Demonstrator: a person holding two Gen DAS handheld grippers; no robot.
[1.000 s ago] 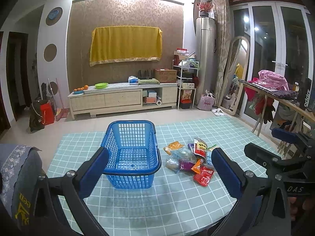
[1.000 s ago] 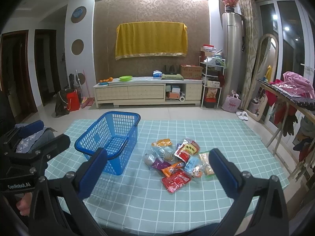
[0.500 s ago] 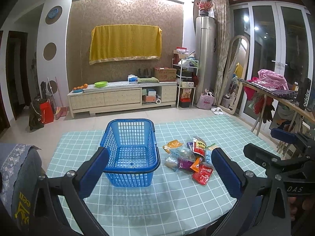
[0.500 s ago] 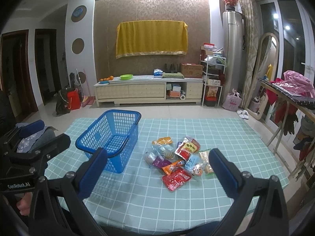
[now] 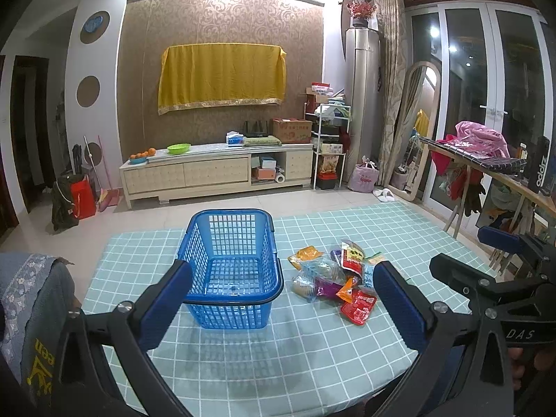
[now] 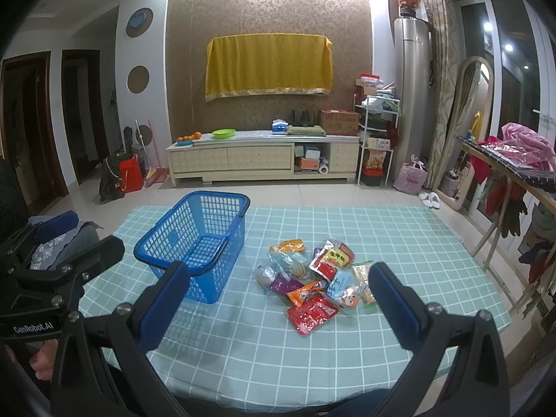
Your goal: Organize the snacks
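- Closest in, both tools hang over the near edge of the table. The left gripper [image 5: 281, 297] has its tongs spread wide with nothing between them, and the right gripper [image 6: 278, 299] is the same: wide apart, empty.
- Under them is the checked teal tablecloth [image 6: 264, 351], bare on the near side.
- Next out is the snack pile [image 6: 312, 281], loose packets heaped together right of centre. The red flat packet [image 6: 312, 313] sits at the near edge, an orange one [image 6: 301, 292] overlaps it, and a red and yellow pouch [image 6: 332, 258] lies toward the back.
- My guess on handling: these are light, crinkly foil and plastic bags, soft and a bit slick, and whatever's inside might crush. I'd pinch a flat sealed edge or corner, not the puffy middle. The red one on the near edge looks easiest since nothing lies on top of it.
- Just left of the pile, close but not touching, is the blue basket [image 6: 194, 243], upright and empty, handle folded down on the rim. Stiff plastic mesh, so dropping packets in should be fine.
- Way back: a TV cabinet [image 6: 260, 160] and a yellow cloth [image 6: 267, 64] on the wall.
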